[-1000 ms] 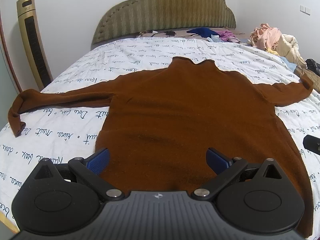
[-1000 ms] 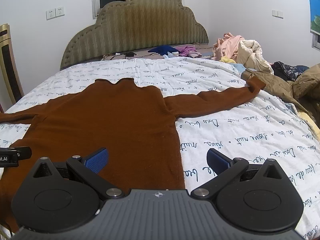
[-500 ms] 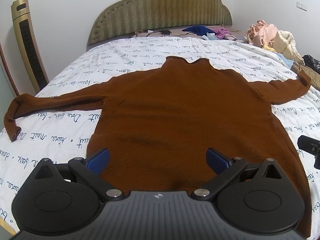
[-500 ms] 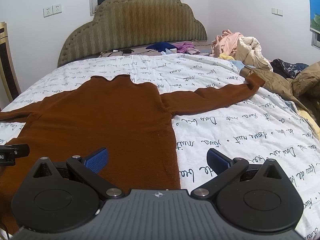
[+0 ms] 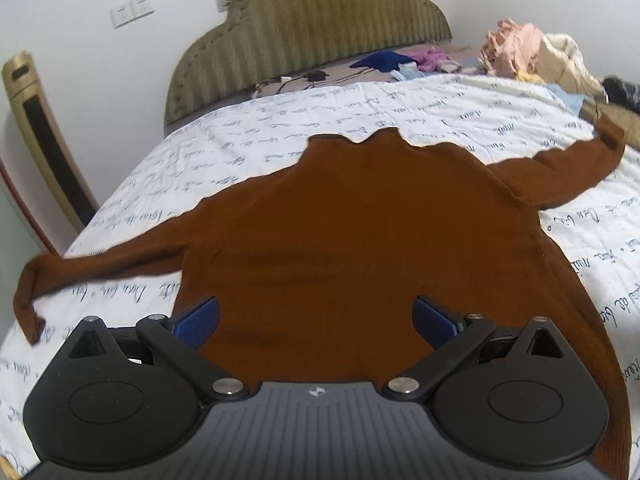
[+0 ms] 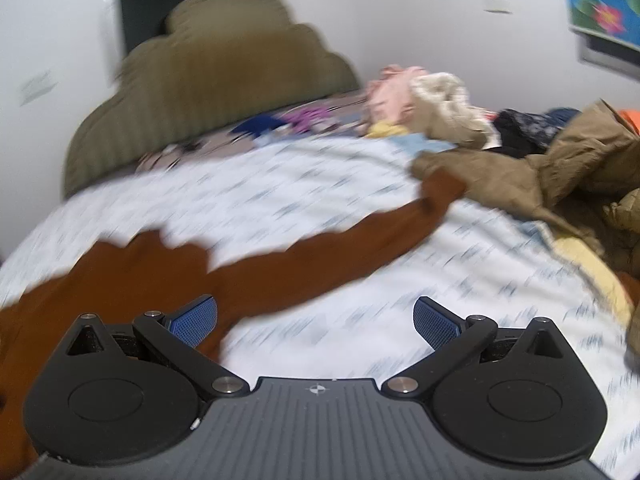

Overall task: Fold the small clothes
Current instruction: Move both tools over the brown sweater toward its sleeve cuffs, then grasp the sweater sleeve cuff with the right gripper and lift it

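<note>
Because no fold has yet been started, the brown sweater is laid flat across the bed, sleeves outstretched toward both side edges, while the left gripper and right gripper are held with fingers spread and empty.

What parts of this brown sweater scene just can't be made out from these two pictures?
- Sweater bottom hem: left wrist view, hidden behind the left tongs.
- Left sleeve cuff: left wrist view, curls over at the bed's edge.
- Bedspread writing: right wrist view, smeared by motion blur.
- Sweater body: right wrist view, cut off by the left edge, partly behind the right tongs.
</note>
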The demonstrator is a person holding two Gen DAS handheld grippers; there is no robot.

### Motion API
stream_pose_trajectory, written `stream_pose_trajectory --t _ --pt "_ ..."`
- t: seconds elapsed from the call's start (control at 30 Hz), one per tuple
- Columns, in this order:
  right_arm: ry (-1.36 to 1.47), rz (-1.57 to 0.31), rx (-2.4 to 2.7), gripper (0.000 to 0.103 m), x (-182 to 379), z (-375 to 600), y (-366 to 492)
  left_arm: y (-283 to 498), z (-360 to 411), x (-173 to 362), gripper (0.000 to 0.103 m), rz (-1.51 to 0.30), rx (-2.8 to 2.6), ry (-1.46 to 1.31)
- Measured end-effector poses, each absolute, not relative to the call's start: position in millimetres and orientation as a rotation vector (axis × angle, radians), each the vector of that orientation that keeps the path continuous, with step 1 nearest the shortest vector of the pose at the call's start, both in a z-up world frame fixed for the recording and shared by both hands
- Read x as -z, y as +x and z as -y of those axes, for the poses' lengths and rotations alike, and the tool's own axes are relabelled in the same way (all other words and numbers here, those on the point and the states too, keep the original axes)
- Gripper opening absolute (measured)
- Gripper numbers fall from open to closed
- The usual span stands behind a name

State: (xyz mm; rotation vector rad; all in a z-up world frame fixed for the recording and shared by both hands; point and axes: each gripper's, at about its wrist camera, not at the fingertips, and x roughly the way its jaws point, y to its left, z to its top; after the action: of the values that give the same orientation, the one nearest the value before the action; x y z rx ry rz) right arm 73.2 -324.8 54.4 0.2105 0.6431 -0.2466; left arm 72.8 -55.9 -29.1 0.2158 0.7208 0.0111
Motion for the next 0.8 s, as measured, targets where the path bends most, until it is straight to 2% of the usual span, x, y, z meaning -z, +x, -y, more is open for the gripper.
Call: stream_pose_trajectory --t 0.17,0.3,0.63,0.67,0.73,0.8 --pt "0.463 -0.626 0.33 0.103 -33 436 129 111 87 38 0.103 -0.826 0.048 0.206" --pt "0.676 -0.587 0.319 0.102 1 496 154 139 121 43 0.103 -0.837 0.072 0.228" --pt "1.055 -0.521 0.138 0.094 78 556 215 168 176 75 0.103 -0.903 0.123 0.316" --pt "1.063 -0.514 0.133 0.09 82 558 219 168 176 78 0.103 -0.912 0.121 0.318" --pt "1.085 -0.499 0.122 0.073 90 562 228 168 175 83 0.103 -0.926 0.118 0.32" --pt "1.118 -0.52 0.147 0.025 99 564 234 167 173 84 0.103 -0.931 0.115 0.316"
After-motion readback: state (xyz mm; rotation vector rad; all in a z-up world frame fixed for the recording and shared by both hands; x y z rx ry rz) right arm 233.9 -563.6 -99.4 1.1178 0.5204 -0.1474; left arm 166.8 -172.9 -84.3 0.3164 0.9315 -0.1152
